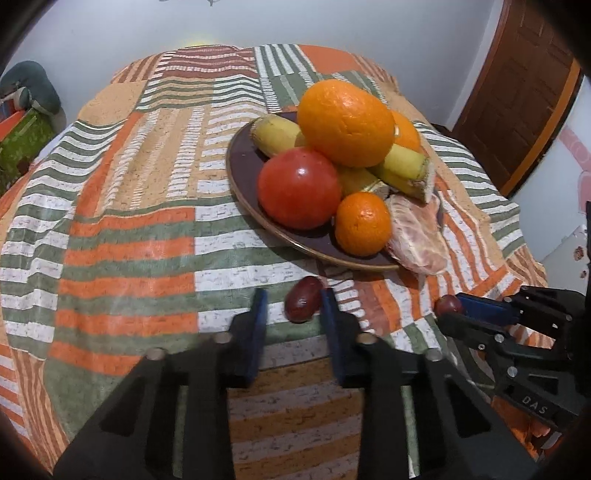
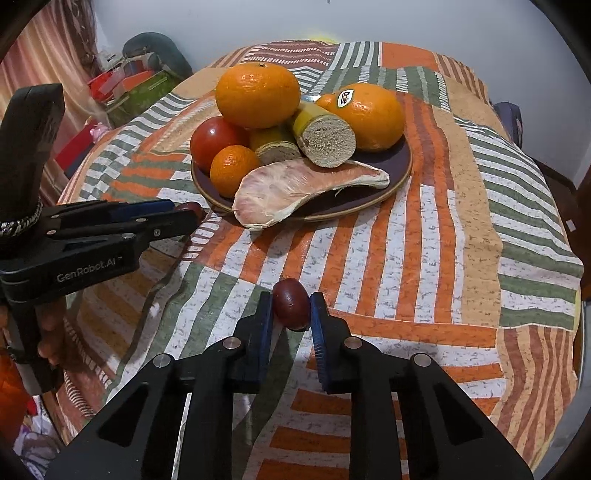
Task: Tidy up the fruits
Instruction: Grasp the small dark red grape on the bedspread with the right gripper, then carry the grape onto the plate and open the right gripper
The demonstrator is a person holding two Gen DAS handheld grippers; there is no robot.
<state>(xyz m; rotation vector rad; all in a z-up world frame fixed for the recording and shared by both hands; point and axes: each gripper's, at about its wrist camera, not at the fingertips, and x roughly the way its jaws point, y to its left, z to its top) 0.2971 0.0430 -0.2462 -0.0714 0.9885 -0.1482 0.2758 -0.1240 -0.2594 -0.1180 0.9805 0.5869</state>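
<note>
Right gripper (image 2: 291,306) clenched on a dark red grape (image 2: 291,303), held at the pad tips just above the cloth; grip should stay light to avoid crushing. Left gripper (image 1: 294,306) brackets a second grape (image 1: 303,300), right pad touching, grasp uncertain. Brown plate (image 2: 397,162) lies far, heaped with fruit; skins glossy, oval

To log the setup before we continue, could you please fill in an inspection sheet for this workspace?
Surface: striped patchwork cloth.
Job's things: plate holding fruit pile; loose grape; gripped grape.
Clutter: nothing seen.
Grippers: left tool open around loose grape; right tool shut on gripped grape.
Cables: nothing seen.
Surroundings: wooden door, white wall, boxes.
</note>
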